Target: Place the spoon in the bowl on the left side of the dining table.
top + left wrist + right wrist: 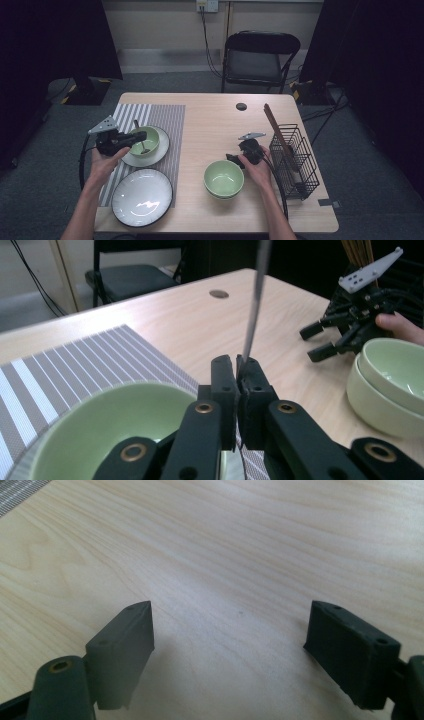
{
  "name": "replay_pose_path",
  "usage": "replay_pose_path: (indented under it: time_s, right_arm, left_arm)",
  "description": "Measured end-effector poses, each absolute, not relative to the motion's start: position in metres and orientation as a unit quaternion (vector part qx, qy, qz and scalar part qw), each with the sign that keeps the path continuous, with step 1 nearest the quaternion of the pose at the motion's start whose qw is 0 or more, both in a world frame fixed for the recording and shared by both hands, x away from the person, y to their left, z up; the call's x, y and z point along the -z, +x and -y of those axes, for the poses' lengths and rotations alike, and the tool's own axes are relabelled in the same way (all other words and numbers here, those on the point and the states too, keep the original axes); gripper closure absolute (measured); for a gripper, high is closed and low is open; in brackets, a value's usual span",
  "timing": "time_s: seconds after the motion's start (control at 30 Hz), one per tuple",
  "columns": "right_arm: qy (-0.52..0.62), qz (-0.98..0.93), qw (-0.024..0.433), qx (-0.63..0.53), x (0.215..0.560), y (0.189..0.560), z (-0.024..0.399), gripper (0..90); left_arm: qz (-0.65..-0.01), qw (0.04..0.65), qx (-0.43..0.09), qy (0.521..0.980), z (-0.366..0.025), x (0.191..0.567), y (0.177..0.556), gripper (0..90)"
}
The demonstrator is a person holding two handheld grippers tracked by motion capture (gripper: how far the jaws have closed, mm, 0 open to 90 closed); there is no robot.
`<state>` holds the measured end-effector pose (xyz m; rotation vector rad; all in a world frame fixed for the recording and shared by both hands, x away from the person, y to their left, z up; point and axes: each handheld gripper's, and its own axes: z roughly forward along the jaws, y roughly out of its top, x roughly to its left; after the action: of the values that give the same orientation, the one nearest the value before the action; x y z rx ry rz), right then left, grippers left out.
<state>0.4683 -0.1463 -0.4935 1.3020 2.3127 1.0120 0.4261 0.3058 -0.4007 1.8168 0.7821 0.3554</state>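
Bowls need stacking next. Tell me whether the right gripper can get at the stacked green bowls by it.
Probably yes. The right gripper sits just beside the stacked green bowls, its jaws open and holding nothing, with bare table under them. The wire basket stands on its other side, out of the way.

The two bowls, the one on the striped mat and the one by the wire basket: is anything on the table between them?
No. In the high view, only bare wooden table lies between the mat's bowl and the other bowl.

black folding chair (260,57) behind wood table (215,120), grey carpet (45,165), dark curtains.
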Motion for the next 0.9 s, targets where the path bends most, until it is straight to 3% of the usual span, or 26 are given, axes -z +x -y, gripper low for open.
replay_pose_path:
  time_s: [0.43, 0.9]
  right_arm:
    - [0.435, -0.806, 0.195, -0.352, 0.501, 0.46, 0.144, 18.1]
    - [0.434, -0.806, 0.195, -0.353, 0.501, 0.46, 0.144, 18.2]
  left_arm:
    - [-0.33, 0.514, -0.153, 0.777, -0.302, 0.406, 0.415, 84.2]
    - [-0.342, 0.51, -0.134, 0.778, -0.302, 0.415, 0.409, 79.1]
